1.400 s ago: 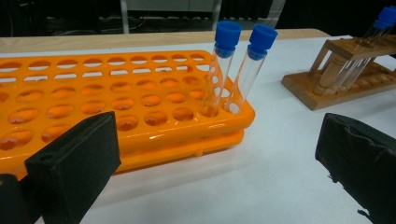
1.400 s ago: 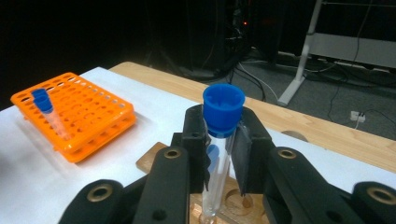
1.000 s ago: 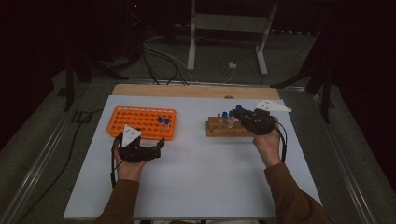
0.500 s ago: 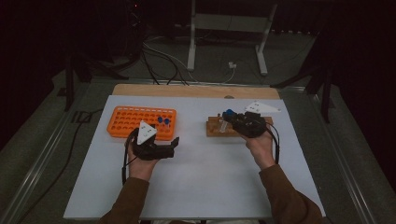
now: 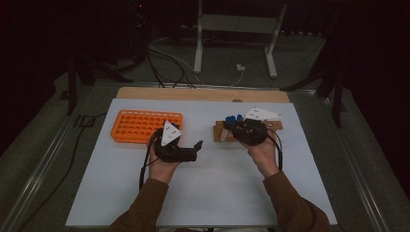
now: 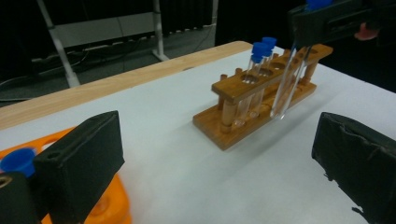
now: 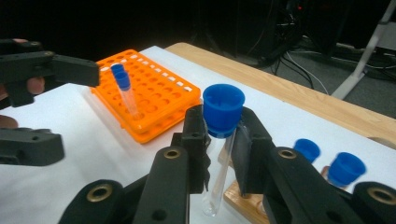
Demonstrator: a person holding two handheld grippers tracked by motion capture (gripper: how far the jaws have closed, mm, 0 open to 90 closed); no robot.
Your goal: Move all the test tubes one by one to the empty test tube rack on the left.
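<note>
My right gripper (image 7: 219, 127) is shut on a clear test tube with a blue cap (image 7: 223, 108), held just below the cap. In the high view this gripper (image 5: 232, 129) hovers at the left end of the wooden rack (image 5: 276, 125). From the left gripper view the held tube (image 6: 286, 88) hangs tilted in front of the rack (image 6: 233, 126), clear of its holes; two blue-capped tubes (image 6: 258, 53) stand in it. My left gripper (image 5: 195, 151) is open, its jaws wide apart and empty (image 6: 215, 158), pointing at the wooden rack from mid-table.
An orange tube rack (image 5: 140, 124) lies at the left on the white sheet (image 5: 217, 193); blue-capped tubes (image 7: 123, 91) stand in it. A wooden board edge (image 5: 203, 93) runs along the back. Cables and a metal stand foot lie on the floor beyond.
My left hand has slid right, away from the orange rack toward the table's middle. My right hand has shifted left along the wooden rack with the tube in its jaws.
</note>
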